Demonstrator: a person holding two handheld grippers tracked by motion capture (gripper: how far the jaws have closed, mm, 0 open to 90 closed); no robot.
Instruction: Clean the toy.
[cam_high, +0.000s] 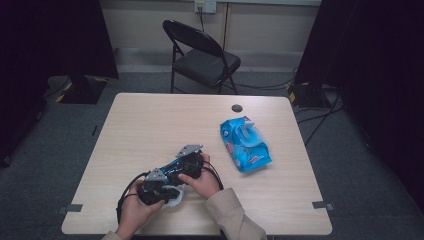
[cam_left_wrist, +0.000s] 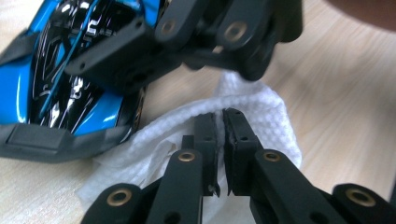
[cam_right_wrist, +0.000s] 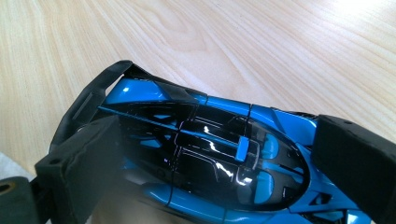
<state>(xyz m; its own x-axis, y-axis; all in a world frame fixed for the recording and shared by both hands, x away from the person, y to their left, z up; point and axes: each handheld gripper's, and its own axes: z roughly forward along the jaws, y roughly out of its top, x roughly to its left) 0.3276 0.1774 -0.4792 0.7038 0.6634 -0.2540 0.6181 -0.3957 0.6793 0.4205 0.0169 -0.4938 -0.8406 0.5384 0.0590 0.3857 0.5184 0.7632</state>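
A blue and black toy car (cam_right_wrist: 210, 154) lies on the wooden table, and my right gripper (cam_right_wrist: 215, 163) is shut on it, one black jaw against each side of its body. In the high view the car (cam_high: 170, 166) sits at the table's near left with the right gripper (cam_high: 182, 167) over it. My left gripper (cam_left_wrist: 219, 122) is shut on a white textured wipe (cam_left_wrist: 252, 107), pinched between its pads. The wipe rests on the table against the car's side (cam_left_wrist: 56, 93). From above, the left gripper (cam_high: 166, 192) and the wipe (cam_high: 174, 199) are just in front of the car.
A blue pack of wipes (cam_high: 245, 144) lies right of centre on the table (cam_high: 150, 120). A small dark round spot (cam_high: 237, 108) marks the far edge. Behind the table stands a black folding chair (cam_high: 202, 55); cables run over the floor at the right.
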